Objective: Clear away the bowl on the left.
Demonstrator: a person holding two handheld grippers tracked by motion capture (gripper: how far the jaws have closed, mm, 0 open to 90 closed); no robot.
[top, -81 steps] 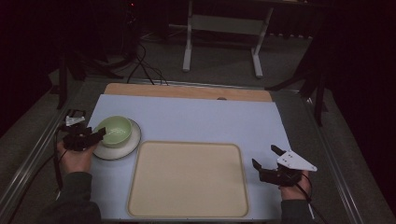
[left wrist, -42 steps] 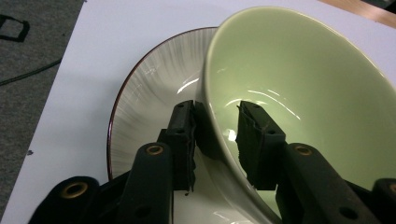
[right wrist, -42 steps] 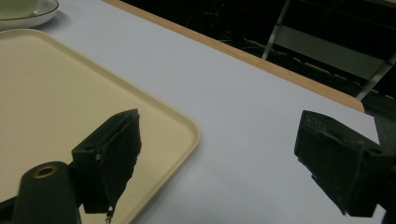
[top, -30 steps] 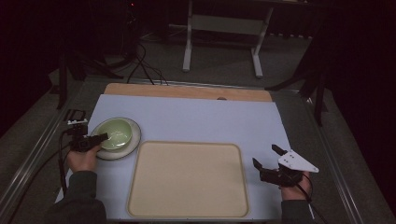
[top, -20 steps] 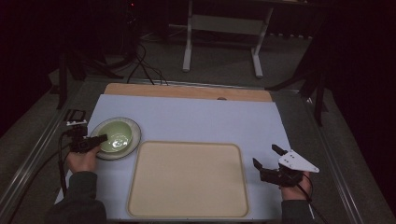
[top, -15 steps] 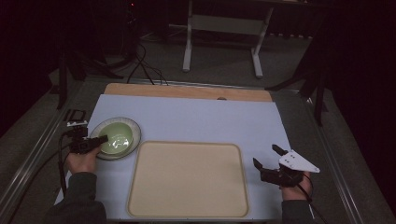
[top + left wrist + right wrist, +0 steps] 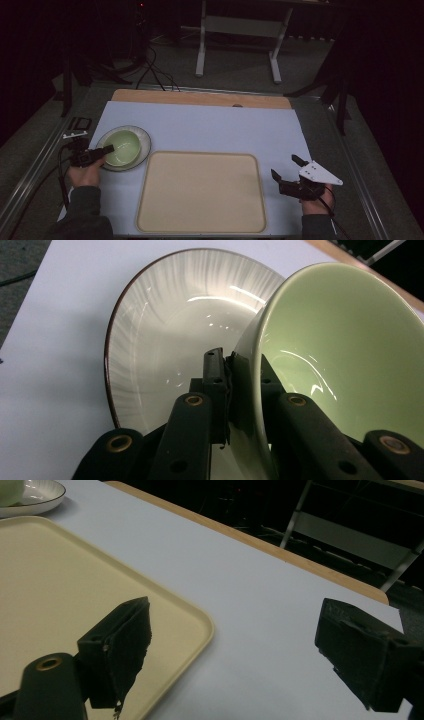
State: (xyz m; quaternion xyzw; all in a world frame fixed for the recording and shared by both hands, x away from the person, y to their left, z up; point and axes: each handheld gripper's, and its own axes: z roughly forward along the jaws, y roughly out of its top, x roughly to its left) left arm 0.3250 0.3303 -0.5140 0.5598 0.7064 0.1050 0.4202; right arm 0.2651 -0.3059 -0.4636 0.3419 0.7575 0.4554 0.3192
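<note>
Dim room, dark floor, metal stand legs behind the worktop (image 7: 200,125), which is covered by a pale blue sheet with a wooden edge at the far side. Beige tray (image 7: 200,192) sits empty at the near middle. White plate (image 7: 142,137) with dark rim lies just left of the tray's far corner, green bowl (image 7: 122,147) on it.

Left gripper (image 7: 102,152) is at the bowl's near-left rim. In the left gripper view its fingers (image 7: 215,385) have just been closing and are now clamped narrow on the bowl wall (image 7: 340,355), 1 finger inside, 1 outside. That view shows the bowl tilted, leaning over the plate (image 7: 165,330); whether its base is touching the plate I cannot tell.

Right gripper (image 7: 285,172) rests at the tray's right edge on the sheet, fingers (image 7: 122,640) wide apart with nothing between them, tray corner (image 7: 190,625) below.

Progress, judged: early. Grip on the bowl is done, lift looks barely begun. Left to do: likely carry the bowl clear of the plate and set it down, probably on the tray; the plate is untouched, tray empty, right gripper idle.
</note>
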